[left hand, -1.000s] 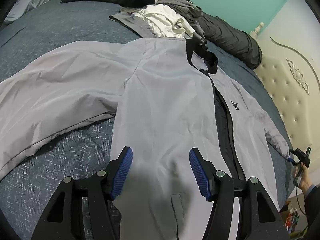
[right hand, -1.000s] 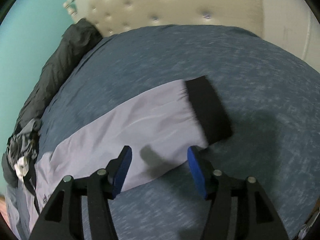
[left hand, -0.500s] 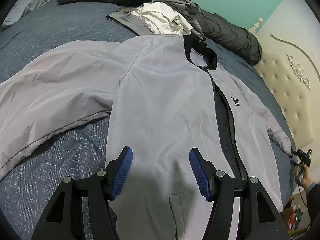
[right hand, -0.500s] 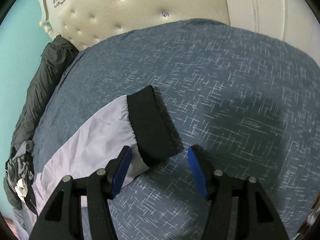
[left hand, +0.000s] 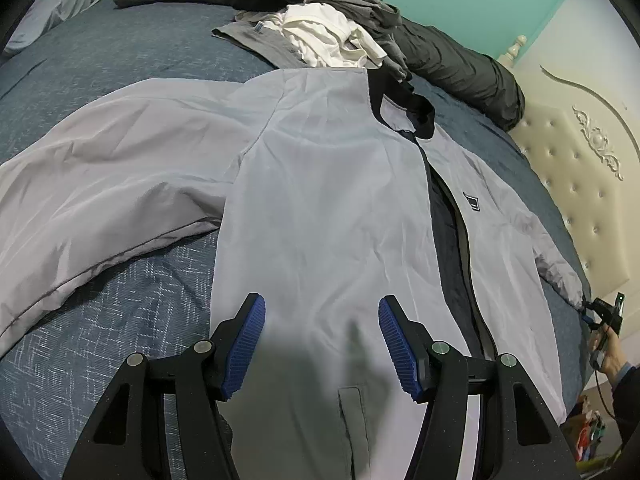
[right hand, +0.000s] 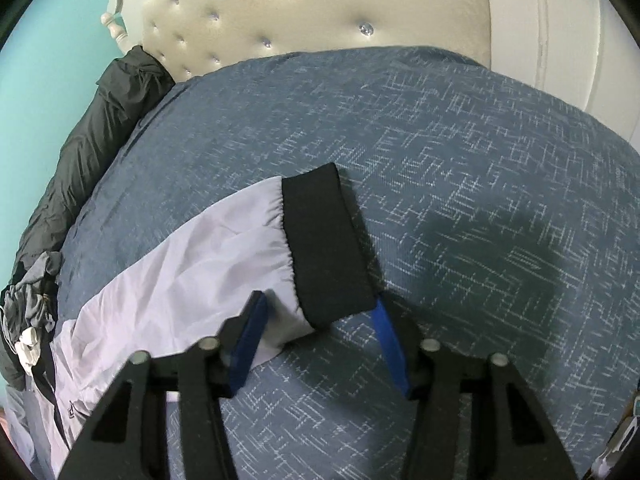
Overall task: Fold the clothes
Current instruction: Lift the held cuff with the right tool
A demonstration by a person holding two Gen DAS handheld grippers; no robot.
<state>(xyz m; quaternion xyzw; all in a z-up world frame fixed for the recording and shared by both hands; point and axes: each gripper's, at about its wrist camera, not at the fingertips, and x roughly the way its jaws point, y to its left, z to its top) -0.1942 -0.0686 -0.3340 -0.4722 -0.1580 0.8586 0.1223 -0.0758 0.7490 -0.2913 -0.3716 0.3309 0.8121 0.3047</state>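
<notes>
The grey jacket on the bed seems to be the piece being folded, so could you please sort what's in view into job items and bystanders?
In the job:
- grey jacket
- its black sleeve cuff
- right gripper, open around that cuff
- left gripper, open above the jacket front

Lying about:
- heap of clothes
- dark rolled quilt
- tufted headboard

Black plastic arms with round silver screws and bumpy blue pads (left hand: 244,346) on both the left gripper (left hand: 320,346) and right gripper (right hand: 316,340).
</notes>
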